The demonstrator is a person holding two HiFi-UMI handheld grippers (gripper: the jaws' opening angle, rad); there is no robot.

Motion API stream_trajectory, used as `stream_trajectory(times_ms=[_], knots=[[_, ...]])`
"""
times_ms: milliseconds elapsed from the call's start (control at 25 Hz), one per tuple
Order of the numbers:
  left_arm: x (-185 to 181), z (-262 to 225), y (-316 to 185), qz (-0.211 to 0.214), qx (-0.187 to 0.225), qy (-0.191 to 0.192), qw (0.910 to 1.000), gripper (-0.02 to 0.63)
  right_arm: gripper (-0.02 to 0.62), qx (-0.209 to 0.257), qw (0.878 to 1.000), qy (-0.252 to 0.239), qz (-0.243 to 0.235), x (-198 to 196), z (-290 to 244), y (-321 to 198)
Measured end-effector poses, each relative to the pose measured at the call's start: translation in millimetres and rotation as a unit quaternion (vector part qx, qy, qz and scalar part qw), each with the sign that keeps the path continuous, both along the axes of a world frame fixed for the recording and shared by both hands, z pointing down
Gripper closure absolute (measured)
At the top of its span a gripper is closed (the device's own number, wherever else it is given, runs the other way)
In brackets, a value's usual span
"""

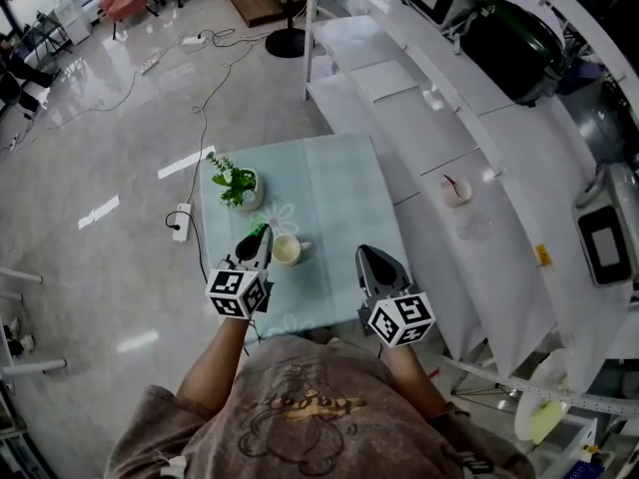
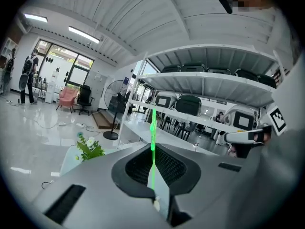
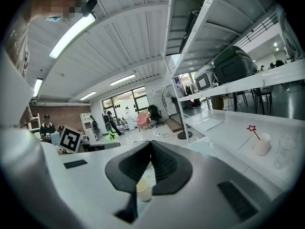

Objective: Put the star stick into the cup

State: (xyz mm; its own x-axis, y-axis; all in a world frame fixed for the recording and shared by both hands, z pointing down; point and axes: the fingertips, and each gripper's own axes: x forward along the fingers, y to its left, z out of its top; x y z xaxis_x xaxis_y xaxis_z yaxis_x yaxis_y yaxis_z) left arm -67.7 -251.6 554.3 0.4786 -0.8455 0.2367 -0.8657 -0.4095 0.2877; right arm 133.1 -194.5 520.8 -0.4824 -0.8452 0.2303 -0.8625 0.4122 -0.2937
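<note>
In the head view my left gripper [image 1: 258, 238] hovers just left of the cream cup [image 1: 287, 250], which stands on the pale green table [image 1: 339, 188]. It is shut on the green star stick [image 1: 260, 231]. In the left gripper view that stick [image 2: 153, 128] rises straight up from between the closed jaws of the left gripper [image 2: 153, 149]. My right gripper [image 1: 371, 255] hangs over the table's right side, shut and holding nothing. In the right gripper view the right gripper [image 3: 151, 146] has its jaw tips touching, and the cup [image 3: 143, 190] shows low in the gap behind them.
A small potted plant [image 1: 238, 186] stands at the table's far left corner. White shelving [image 1: 479, 138] runs along the right, and on it sits another cup with a red star stick [image 1: 456, 190]. A power strip [image 1: 182, 222] and cables lie on the floor to the left.
</note>
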Motion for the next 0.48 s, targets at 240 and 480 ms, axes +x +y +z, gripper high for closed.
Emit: stream_trajectory(times_ms=[240, 480], knots=[[12, 34, -8, 0.024, -0.016, -0.012, 0.9995, 0.574, 0.592, -0.008, 1.000, 0.004, 0.010, 6, 6, -1], [11, 65, -14, 0.016, -0.043, -0.013, 0.9989, 0.574, 0.592, -0.016, 1.000, 0.009, 0.016, 9, 9, -4]])
